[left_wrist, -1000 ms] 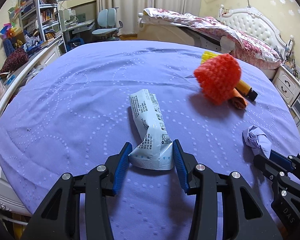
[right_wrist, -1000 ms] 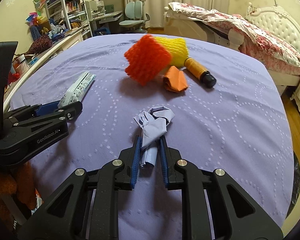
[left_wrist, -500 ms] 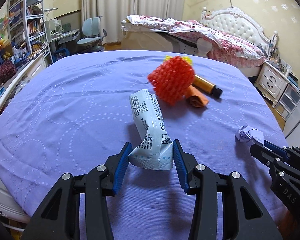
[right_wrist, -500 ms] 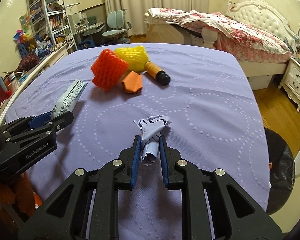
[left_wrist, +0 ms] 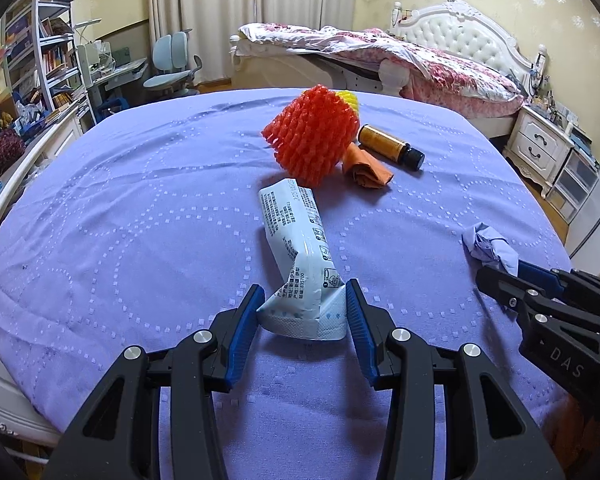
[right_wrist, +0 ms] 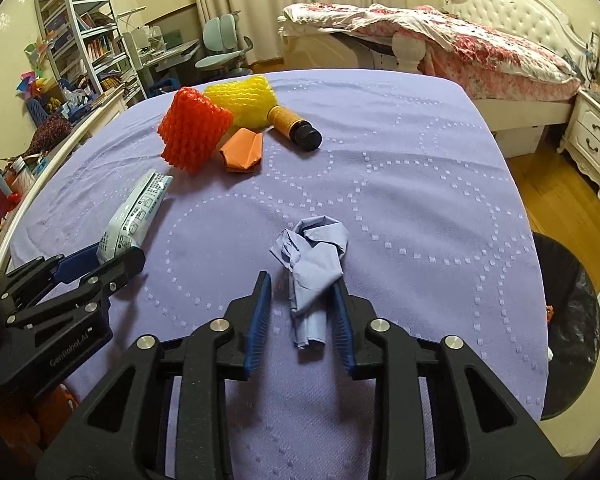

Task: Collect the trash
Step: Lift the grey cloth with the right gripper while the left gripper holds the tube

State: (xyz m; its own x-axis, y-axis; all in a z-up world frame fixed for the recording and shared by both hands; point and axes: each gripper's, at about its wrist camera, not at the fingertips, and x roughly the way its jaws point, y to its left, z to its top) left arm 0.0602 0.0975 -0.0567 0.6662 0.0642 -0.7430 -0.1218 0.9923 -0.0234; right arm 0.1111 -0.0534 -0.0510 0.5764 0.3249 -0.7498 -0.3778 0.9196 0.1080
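Note:
My left gripper (left_wrist: 303, 292) is shut on the near end of a white printed wrapper (left_wrist: 296, 232), which it holds above the purple cloth. My right gripper (right_wrist: 302, 282) has its jaws opening. A crumpled pale-blue paper (right_wrist: 314, 252) hangs between them, lying against the right finger, with a clear gap to the left pad. In the left wrist view the right gripper (left_wrist: 504, 272) shows at the right edge with the blue paper (left_wrist: 486, 242) at its tips. The right wrist view shows the left gripper (right_wrist: 108, 258) and the wrapper (right_wrist: 138, 208) at the left.
On the purple-covered table (left_wrist: 140, 200) lie an orange foam net (left_wrist: 314, 136), a yellow foam net (right_wrist: 244, 96), a folded orange paper (right_wrist: 242, 152) and a brown bottle (right_wrist: 294, 126). A black-bagged bin (right_wrist: 568, 320) stands on the floor past the table's right edge.
Both grippers swung to the right with their items, and the black bin came into the right wrist view. The right jaws parted and no longer pinch the blue paper.

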